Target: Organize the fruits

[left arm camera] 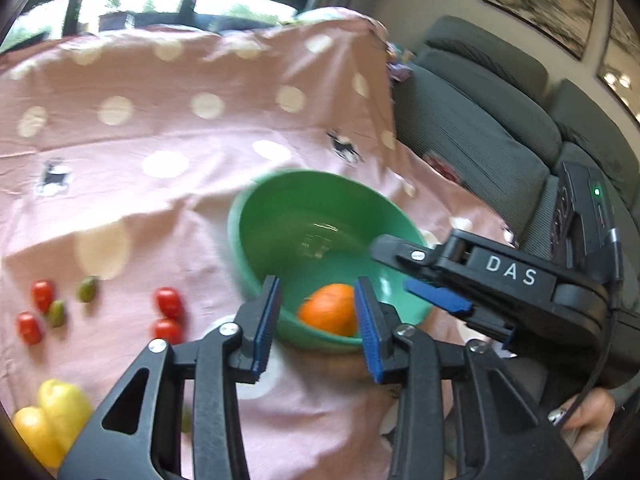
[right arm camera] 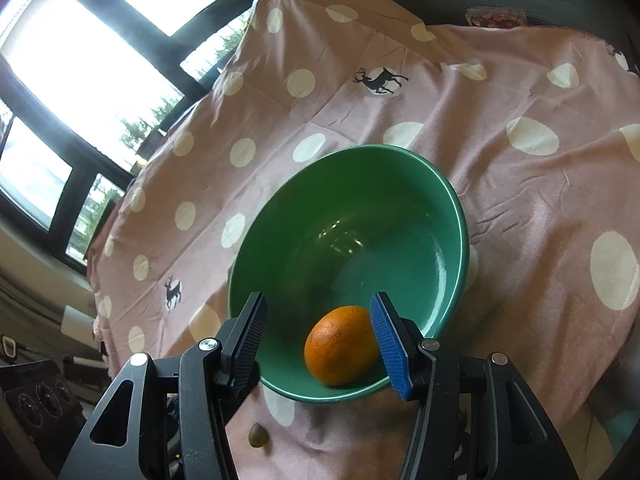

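Orange fruit rests at six o'clock inside the green bowl; left tool and right tool both gape, empty.

- A pink tablecloth with cream dots and deer prints
- A grey sofa beside it
- Framed pictures on the wall
- Dark-framed windows

One green bowl, one orange, four red tomatoes, two yellow peppers
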{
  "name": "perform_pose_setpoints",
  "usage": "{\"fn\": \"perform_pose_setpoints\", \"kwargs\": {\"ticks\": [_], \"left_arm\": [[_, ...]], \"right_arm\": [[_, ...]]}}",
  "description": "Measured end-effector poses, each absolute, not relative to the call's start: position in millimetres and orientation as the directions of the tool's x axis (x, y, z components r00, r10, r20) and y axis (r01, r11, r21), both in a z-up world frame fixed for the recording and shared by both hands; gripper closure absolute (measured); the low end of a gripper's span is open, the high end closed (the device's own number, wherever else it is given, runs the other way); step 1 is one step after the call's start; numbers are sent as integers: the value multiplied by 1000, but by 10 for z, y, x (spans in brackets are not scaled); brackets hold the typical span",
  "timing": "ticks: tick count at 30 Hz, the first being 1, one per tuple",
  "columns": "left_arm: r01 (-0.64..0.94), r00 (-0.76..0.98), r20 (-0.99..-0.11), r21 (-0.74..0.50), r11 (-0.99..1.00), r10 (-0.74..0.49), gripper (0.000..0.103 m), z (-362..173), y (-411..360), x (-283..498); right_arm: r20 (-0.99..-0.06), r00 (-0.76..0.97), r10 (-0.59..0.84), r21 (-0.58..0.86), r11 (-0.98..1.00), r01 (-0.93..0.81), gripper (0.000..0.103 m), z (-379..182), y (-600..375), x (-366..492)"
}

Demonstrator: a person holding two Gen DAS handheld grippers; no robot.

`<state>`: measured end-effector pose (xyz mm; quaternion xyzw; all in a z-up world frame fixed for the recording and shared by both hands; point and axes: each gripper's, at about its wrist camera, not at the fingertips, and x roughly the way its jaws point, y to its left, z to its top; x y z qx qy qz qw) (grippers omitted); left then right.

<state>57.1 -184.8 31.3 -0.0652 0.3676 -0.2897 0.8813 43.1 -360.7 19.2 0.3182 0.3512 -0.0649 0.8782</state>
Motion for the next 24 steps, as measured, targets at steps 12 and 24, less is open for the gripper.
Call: {"fn": "perform_pose_setpoints", "kwargs": {"ticks": [12,24], "left_arm": [[214,695,-625,-291,932,-355,54,368,-990,392],[-68,726,-670,-291,954,-153,52,272,-109,138]], "right_arm": [[-637,751,172,479,852,211,46,343,-3129,454],[-673,682,287,428,903,43,45,279,-2459,548]]}}
